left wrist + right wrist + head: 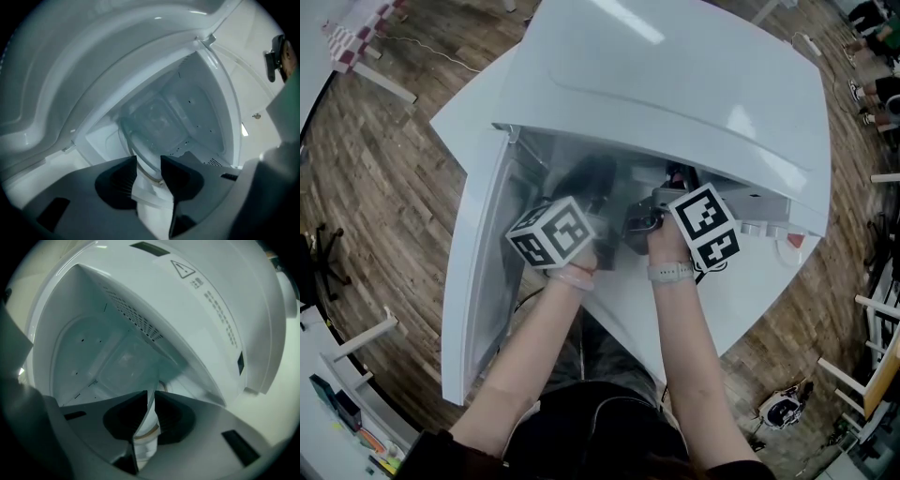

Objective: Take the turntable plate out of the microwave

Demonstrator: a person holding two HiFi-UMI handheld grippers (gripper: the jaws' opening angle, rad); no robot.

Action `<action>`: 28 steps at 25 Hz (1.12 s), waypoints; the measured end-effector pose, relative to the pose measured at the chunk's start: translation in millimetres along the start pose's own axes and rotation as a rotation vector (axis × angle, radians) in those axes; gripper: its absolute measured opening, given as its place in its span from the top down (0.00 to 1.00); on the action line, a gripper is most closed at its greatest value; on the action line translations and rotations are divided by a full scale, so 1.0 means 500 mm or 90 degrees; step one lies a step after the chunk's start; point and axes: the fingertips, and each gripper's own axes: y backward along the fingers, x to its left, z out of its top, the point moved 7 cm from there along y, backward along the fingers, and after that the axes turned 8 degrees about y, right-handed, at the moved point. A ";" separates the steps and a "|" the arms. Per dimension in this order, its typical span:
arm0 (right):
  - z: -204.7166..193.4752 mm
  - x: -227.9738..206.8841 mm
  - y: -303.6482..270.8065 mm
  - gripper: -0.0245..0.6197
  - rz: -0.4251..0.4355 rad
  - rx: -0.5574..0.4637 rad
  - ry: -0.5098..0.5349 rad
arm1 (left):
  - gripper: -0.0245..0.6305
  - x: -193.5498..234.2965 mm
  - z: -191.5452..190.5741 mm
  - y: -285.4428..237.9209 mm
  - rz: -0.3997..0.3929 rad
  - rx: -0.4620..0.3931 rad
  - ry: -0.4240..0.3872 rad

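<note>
Inside the microwave (675, 84), the right gripper (149, 401) clamped the plate (150, 131) rim. The left gripper (149, 164) had its fingers loose around it, door (473, 309) open alongside.

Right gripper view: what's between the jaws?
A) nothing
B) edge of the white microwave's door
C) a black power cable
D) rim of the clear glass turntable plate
D: in the right gripper view the right gripper has its jaws drawn close on the thin rim of the clear glass turntable plate, at the mouth of the white microwave.
</note>
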 end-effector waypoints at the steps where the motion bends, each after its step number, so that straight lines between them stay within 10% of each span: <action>1: 0.001 0.000 0.000 0.86 0.001 -0.002 0.001 | 0.73 -0.001 0.003 -0.005 -0.001 -0.001 0.010; 28: 0.028 0.004 0.016 0.86 0.094 0.044 0.045 | 0.74 -0.023 -0.035 -0.075 -0.151 0.084 0.355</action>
